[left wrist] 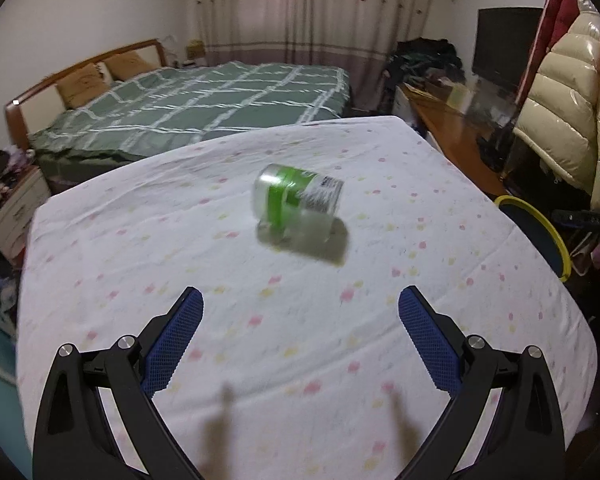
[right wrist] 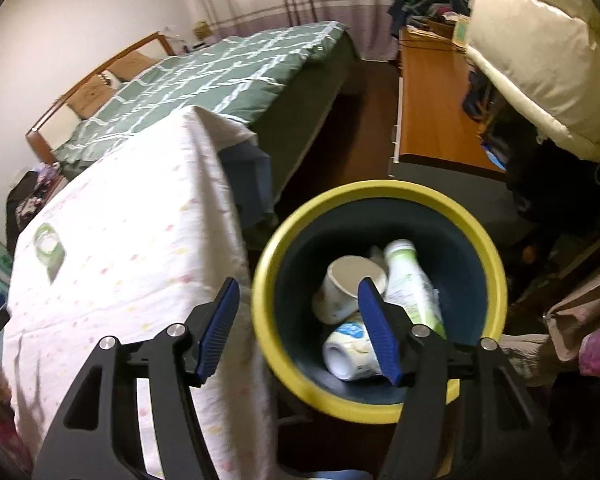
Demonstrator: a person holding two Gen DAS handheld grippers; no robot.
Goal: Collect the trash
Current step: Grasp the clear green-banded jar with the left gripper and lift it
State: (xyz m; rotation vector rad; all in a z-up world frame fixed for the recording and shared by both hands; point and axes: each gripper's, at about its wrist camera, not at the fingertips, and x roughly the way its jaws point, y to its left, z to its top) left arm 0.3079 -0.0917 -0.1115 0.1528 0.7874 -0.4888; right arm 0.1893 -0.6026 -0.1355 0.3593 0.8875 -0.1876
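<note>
Table surface, draped in a white spotted cloth, fills the centre of the left wrist view and serves as the work area where the trash is laid out. Bin, dark inside with a yellow rim, occupies the lower centre of the right wrist view; it stands on the floor just beside the table edge, presumably so that items need only a short carry. Inside it lie a white bottle, a paper cup and a second printed cup, tipped over where they fell. Left gripper, at the bottom of its frame, has its blue-padded fingers wide apart with nothing between them, aimed at the remaining item. Right gripper, low in its frame above the bin mouth, also has its fingers apart and empty, consistent with a drop-off. Clear jar with a green label lies on its side at the centre of the cloth, well apart from both grippers and not yet collected.
</note>
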